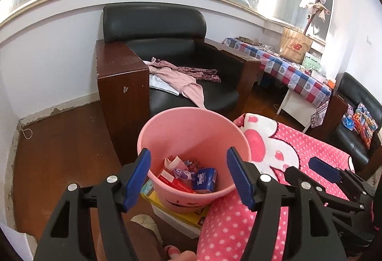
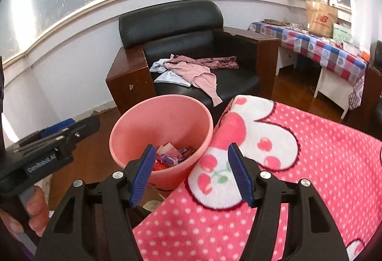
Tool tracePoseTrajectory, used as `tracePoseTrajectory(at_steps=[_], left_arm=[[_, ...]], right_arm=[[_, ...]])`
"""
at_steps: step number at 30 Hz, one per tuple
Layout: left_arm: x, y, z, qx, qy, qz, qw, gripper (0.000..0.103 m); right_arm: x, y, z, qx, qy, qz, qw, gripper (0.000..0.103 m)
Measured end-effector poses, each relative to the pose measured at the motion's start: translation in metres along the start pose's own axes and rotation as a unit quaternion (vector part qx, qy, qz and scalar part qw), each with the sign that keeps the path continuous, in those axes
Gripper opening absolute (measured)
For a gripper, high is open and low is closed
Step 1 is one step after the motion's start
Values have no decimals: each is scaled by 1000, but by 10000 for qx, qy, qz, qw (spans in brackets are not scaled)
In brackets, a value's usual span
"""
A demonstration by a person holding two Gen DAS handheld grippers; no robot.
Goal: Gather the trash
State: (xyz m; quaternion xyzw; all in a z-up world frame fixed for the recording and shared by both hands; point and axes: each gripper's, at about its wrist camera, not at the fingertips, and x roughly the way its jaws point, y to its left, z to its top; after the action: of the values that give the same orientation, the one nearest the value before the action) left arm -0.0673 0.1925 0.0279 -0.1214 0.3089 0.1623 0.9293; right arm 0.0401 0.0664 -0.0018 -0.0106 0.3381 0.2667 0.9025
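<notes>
A pink bin [image 1: 191, 132] stands on boxes beside a pink polka-dot blanket [image 1: 298, 148]. It holds trash: a blue Tempo tissue pack [image 1: 204, 180], a red packet [image 1: 174, 181] and crumpled wrappers [image 1: 183, 166]. My left gripper [image 1: 188, 177] is open and empty just above the bin's mouth. My right gripper [image 2: 191, 172] is open and empty, over the bin's right rim [image 2: 205, 141] and the blanket's edge [image 2: 238, 141]. The right gripper also shows in the left wrist view [image 1: 327, 171], and the left one in the right wrist view [image 2: 59, 132].
A black armchair [image 1: 181, 51] with pink clothes [image 1: 181, 77] stands behind the bin. A table with a checked cloth [image 1: 293, 70] and a paper bag [image 1: 296, 46] is at the right. A yellow box [image 1: 181, 211] lies under the bin. Wooden floor [image 1: 59, 153] is at the left.
</notes>
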Motion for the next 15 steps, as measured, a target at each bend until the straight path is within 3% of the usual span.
tracePoseTrajectory(at_steps=[4,15], left_arm=[[-7,-10,-7,24,-5,-4,10000,65],[-30,-31,-26,171,-234,87,9995,65]], right_arm=[[-11,-2,-6,39,-108,-40,9999,69],[-34,-1,-26,-168,-313,-341,9988,70]])
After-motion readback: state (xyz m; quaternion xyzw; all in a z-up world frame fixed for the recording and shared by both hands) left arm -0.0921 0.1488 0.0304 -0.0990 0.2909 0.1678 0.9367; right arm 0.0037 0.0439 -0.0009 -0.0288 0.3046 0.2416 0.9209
